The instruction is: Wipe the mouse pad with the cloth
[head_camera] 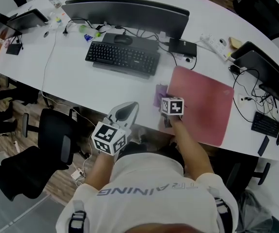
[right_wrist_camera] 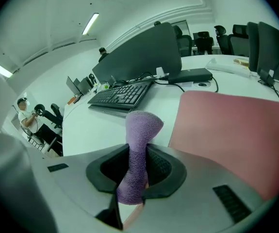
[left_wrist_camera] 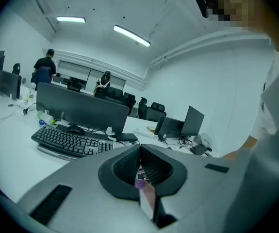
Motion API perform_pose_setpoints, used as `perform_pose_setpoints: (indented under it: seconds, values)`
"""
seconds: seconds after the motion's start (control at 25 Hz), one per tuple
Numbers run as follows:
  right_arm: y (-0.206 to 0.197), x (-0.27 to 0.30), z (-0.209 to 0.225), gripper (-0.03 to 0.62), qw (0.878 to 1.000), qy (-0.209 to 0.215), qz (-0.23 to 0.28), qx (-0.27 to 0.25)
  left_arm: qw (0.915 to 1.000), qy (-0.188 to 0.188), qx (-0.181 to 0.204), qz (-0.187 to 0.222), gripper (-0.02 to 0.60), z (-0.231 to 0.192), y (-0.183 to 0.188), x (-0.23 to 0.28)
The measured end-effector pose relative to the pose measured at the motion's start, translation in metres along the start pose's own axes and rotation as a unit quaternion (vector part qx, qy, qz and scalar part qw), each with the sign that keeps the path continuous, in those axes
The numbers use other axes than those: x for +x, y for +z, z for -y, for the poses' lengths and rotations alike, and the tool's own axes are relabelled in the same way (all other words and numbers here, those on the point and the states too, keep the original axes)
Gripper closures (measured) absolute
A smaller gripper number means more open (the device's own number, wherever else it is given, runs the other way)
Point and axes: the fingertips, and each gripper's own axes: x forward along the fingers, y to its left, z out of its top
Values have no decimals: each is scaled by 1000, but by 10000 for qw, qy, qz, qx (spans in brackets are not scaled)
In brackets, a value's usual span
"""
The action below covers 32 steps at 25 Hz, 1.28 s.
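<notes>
A: Status of the right tool [right_wrist_camera: 138, 152]?
B: Clamped on the purple cloth [right_wrist_camera: 141, 125]. The cloth sticks up out of the jaws as a bunched strip.
A: Where is it relative to the mouse pad [head_camera: 205, 106]?
B: At the pad's left edge. Head view shows the cloth just beside that edge, over the white surface [head_camera: 76, 89]. Can't tell if it touches the pad.
A: And the left tool [left_wrist_camera: 140, 148]?
B: Jaws together at the tips, nothing gripped. It sits at the front edge of the surface, left of the right tool and apart from the pad.
A: How does the pad lie?
B: Red, flat on the surface near the front edge. It's to the right of the black keyboard [head_camera: 122, 58], with the monitor [head_camera: 124, 12] further back.
</notes>
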Motion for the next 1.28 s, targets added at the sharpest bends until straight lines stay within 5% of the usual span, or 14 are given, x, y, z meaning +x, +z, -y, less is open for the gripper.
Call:
perform_pose_setpoints:
  seconds: [0.44,1.28]
  values:
    - [-6,-7,43,496,9996,48,-159,219,10000,55,7,-55,551,23,4,26]
    - [-49,-110,198,496,9991,-146,-98,373,9999,-38,91,-66,551,154,3,121]
